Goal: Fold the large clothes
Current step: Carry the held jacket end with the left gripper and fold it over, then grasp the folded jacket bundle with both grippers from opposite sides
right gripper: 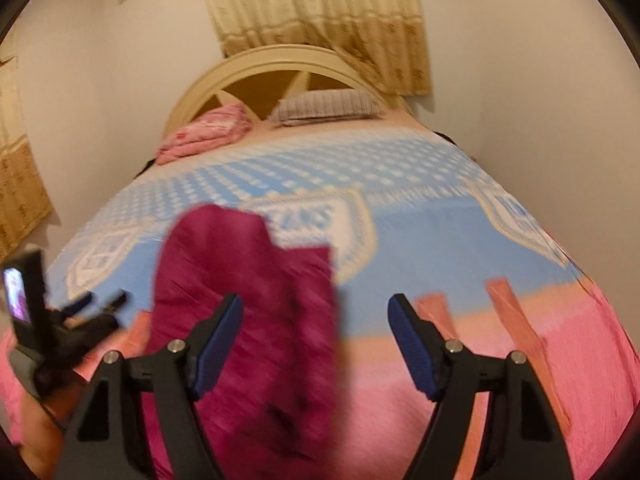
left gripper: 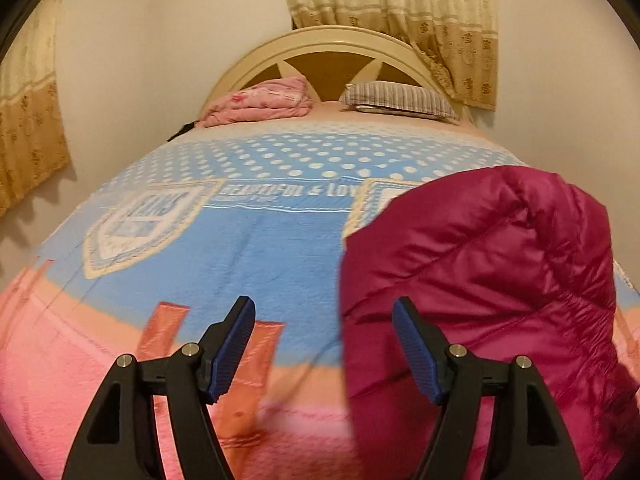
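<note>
Jacket (left gripper: 480,280), a magenta padded one, lies on the near part of the bed (left gripper: 240,240), on the blue and pink blanket. It looks already folded into a long narrow bundle. In the left wrist view it is on the right side and rises in a thick rounded hump; in the right wrist view it is on the left side and very blurred, so the exact shape of its edges is hard to tell.

The left tongs (left gripper: 324,344) are wide open and hold nothing; the cloth is just beside the right finger, and I cannot tell if it touches. The right tongs (right gripper: 316,340) are also wide open and empty, and the jacket passes under the left finger.

I judge the step as between two folds: the bundle is released and both tongs are free. The next move probably needs a new grip on one end of the bundle, one tool at each corner, to fold it across its length. The padded material is slippery and springy, so the grip should take enough layers, otherwise the fold may open again.

At the headboard (left gripper: 332,46) a pink quilt (left gripper: 260,100) and a striped pillow (left gripper: 400,98) stay well apart.
</note>
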A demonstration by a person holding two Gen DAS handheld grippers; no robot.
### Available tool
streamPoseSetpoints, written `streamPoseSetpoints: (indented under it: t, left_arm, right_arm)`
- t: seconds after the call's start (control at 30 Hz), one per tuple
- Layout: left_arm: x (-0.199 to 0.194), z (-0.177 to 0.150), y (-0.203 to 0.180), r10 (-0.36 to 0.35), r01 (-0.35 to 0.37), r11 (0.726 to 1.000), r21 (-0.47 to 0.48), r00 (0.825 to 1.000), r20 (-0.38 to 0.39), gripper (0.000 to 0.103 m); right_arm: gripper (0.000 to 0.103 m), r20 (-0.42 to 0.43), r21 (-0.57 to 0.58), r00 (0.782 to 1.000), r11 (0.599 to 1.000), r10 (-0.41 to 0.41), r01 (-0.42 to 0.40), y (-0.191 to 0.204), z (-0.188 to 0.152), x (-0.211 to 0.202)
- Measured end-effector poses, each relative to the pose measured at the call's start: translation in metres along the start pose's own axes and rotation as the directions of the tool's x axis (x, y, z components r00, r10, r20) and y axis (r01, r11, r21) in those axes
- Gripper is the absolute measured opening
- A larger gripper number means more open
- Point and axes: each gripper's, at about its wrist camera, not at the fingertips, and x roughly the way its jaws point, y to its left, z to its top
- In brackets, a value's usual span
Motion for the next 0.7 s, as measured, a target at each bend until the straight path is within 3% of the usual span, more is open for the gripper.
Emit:
streamPoseSetpoints:
  t: [0.17,0.23,0.37,0.6,0.7]
  left_arm:
    - [0.016,0.000,-0.018,-0.037,0.038,0.999,0.015,0.999,-0.033,0.072]
    - [0.024,-0.001,-0.016,-0.047,0.047,0.999,-0.006,0.998,-0.044,0.072]
    - [0.038,-0.009,-0.014,-0.089,0.083,0.994,-0.077,0.993,-0.076,0.072]
    - [0.042,-0.020,-0.038,-0.109,0.107,0.994,-0.039,0.992,-0.068,0.073]
    - [0.047,-0.023,-0.041,-0.095,0.094,0.995,-0.025,0.993,-0.074,0.079]
  right_arm:
    - [0.076,-0.029,-0.001,0.999,0.999,0.041,-0.041,0.036,0.016,0.036]
    - [0.069,-0.026,0.003,0.999,0.999,0.033,-0.033,0.039,0.015,0.055]
    - [0.069,-0.077,0.036,0.997,0.999,-0.013,0.016,0.022,0.002,0.092]
    - [0.069,-0.116,0.090,0.992,0.994,-0.049,0.060,-0.012,-0.034,0.121]
    - [0.069,-0.119,0.094,0.991,0.993,-0.054,0.065,-0.016,-0.039,0.126]
